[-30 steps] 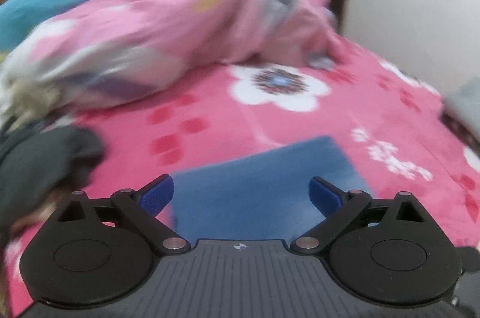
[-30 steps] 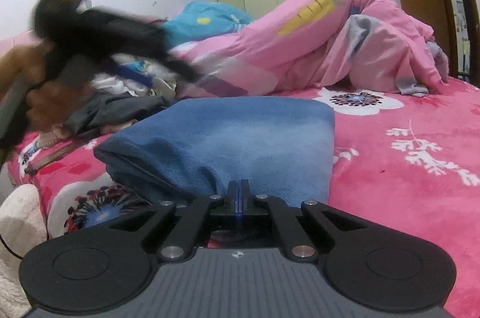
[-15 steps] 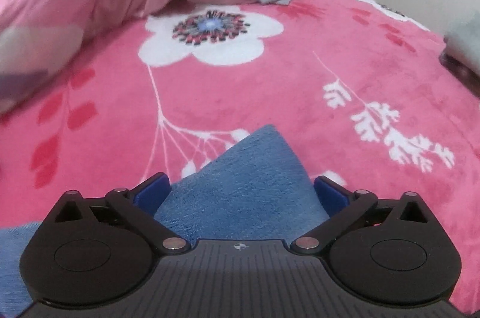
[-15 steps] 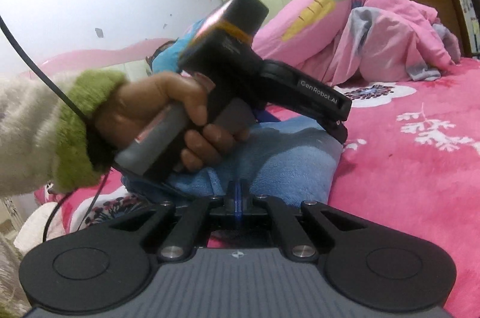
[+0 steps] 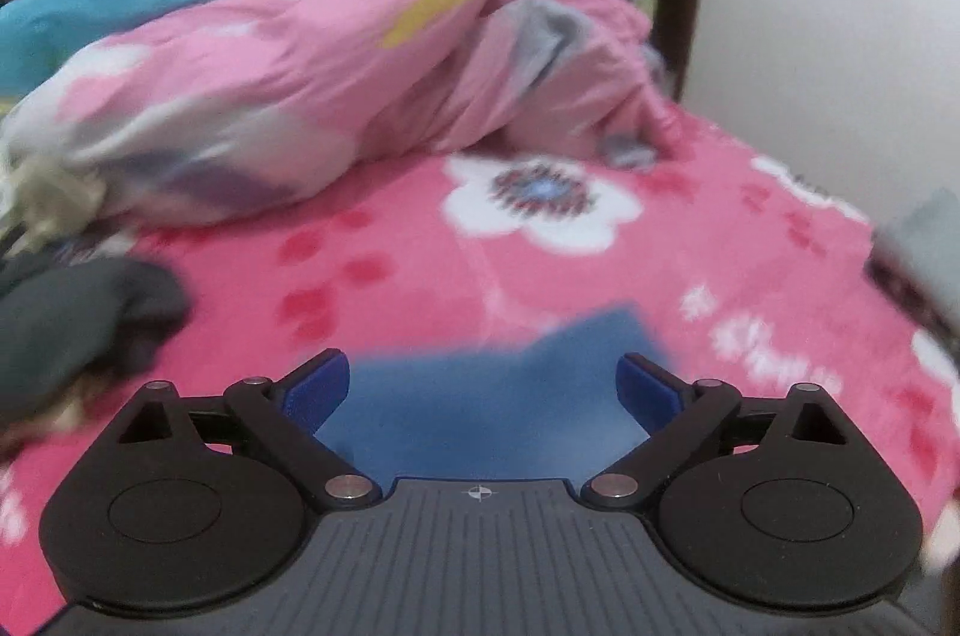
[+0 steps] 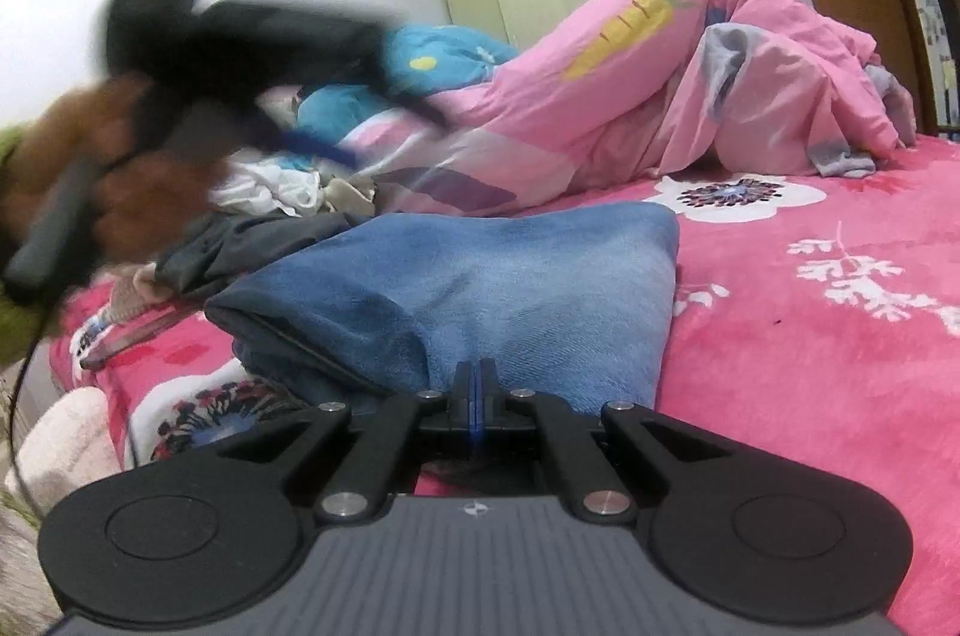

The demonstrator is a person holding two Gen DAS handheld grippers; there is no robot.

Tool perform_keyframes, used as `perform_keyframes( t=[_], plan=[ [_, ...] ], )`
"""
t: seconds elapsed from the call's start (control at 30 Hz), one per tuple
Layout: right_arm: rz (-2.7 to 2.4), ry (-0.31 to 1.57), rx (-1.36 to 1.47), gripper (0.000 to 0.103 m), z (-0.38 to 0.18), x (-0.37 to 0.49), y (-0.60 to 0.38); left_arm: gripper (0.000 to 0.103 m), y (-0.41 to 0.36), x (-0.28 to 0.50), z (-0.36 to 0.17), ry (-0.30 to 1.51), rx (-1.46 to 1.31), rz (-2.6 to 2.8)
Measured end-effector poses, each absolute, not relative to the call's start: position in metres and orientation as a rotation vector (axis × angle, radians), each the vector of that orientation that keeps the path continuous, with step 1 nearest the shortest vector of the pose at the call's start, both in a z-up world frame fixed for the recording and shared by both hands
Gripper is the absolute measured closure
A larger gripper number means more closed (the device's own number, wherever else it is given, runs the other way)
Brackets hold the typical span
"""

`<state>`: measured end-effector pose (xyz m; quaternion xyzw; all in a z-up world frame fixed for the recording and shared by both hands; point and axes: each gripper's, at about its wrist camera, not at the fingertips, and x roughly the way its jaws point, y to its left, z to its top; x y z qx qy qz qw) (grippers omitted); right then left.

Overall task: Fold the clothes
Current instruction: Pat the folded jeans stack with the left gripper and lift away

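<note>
Lifted off the blue garment (image 6: 480, 288), left gripper (image 5: 483, 384) hovers, jaws narrowing slightly yet apart; right gripper (image 6: 475, 387) pinched together at garment's near edge.

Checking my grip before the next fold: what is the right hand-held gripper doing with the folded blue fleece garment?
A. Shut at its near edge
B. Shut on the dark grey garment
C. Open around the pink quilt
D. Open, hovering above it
A: the right hand-held gripper has its fingers pressed together at the near edge of the folded blue fleece garment.
</note>
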<state>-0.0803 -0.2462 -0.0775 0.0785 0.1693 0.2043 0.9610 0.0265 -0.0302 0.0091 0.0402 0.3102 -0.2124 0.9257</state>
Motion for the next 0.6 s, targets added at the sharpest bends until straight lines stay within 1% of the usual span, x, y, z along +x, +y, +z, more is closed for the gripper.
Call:
perform_keyframes(
  t=[0.1, 0.17, 0.2, 0.23, 0.33, 0.4, 0.53, 0.6],
  plan=[
    [0.406, 0.361, 0.159, 0.103, -0.075, -0.079, -0.246, 0.014, -0.007, 0.032, -0.031, 0.765, 0.033, -0.377],
    [0.395, 0.376, 0.145, 0.103, -0.072, -0.078, -0.243, 0.016, 0.013, 0.038, -0.044, 0.808, -0.118, -0.382],
    [0.386, 0.381, 0.129, 0.103, -0.070, -0.078, -0.241, 0.019, 0.018, 0.036, -0.042, 0.793, -0.151, -0.389],
    [0.377, 0.385, 0.113, 0.103, -0.069, -0.079, -0.239, 0.021, 0.018, 0.031, -0.035, 0.749, -0.126, -0.388],
    [0.354, 0.402, 0.088, 0.103, -0.065, -0.078, -0.234, 0.021, 0.018, 0.008, -0.015, 0.604, -0.018, -0.387],
    [0.349, 0.416, 0.089, 0.103, -0.063, -0.076, -0.234, 0.022, 0.021, -0.006, -0.008, 0.537, -0.014, -0.403],
    [0.338, 0.458, 0.099, 0.103, -0.057, -0.071, -0.234, 0.033, 0.024, -0.027, -0.008, 0.430, -0.073, -0.476],
    [0.326, 0.475, 0.094, 0.103, -0.051, -0.070, -0.232, 0.038, 0.024, -0.029, -0.012, 0.406, -0.114, -0.509]
  ],
)
